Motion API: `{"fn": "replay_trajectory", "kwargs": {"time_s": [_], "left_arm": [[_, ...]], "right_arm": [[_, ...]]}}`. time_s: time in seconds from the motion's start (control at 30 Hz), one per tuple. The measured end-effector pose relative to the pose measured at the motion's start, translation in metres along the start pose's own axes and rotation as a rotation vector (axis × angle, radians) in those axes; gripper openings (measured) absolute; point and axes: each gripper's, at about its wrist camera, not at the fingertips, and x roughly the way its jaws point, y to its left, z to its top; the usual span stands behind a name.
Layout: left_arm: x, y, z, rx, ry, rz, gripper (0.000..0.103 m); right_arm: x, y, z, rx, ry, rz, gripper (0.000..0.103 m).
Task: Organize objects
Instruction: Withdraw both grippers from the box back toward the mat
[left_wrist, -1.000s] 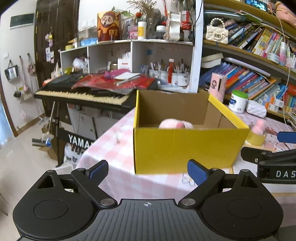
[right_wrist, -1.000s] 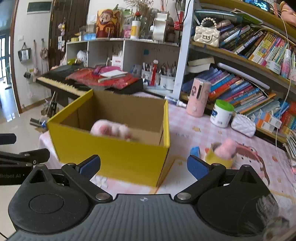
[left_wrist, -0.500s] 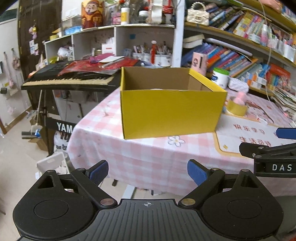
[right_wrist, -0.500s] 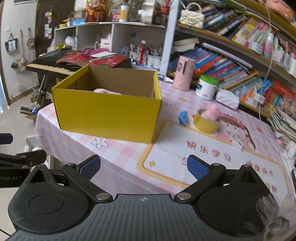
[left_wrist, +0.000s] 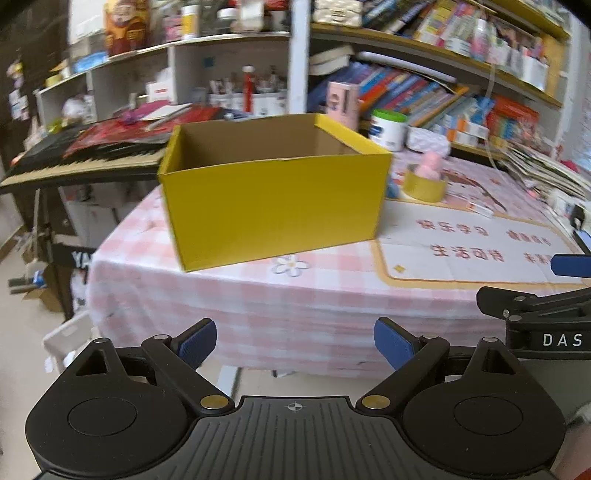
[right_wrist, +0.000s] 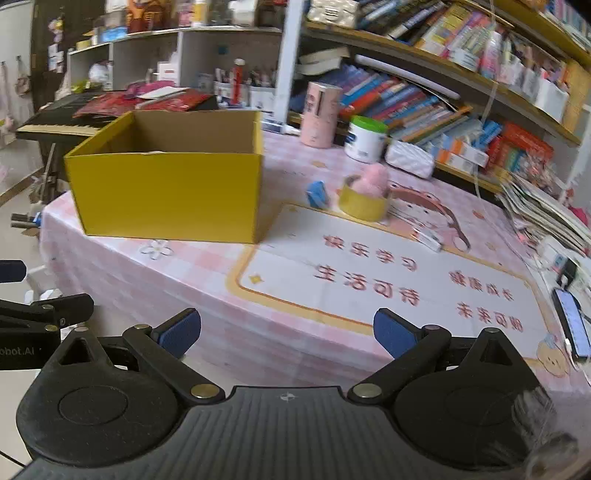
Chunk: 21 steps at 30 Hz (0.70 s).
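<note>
Nearest, the left gripper (left_wrist: 294, 341) and right gripper (right_wrist: 287, 329) both gape wide with nothing between the jaws, short of the table (right_wrist: 207, 280). Farther on, right of the yellow box (right_wrist: 166, 192), a tape roll (right_wrist: 364, 202) holds a pink plush (right_wrist: 373, 179). The plush looks soft and light; pinch its raised top.

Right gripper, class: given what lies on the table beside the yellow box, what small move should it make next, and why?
Probably forward toward the yellow tape roll with the pink plush toy in it. The right gripper is open and empty, both things still lie outside the yellow box, and they are on its side.
</note>
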Motion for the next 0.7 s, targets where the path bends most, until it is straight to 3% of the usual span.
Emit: {"fn": "replay_trajectory", "kwargs": {"time_s": [0.27, 0.7], "left_arm": [[0.014, -0.028, 0.011, 0.073, 0.002, -0.070, 0.094], [0.040, -0.072, 0.028, 0.144, 0.025, -0.096, 0.094]], "right_arm": [[0.000, -0.030, -0.007, 0.070, 0.021, -0.073, 0.101], [0.019, -0.079, -0.009, 0.136, 0.050, -0.100, 0.101]]}}
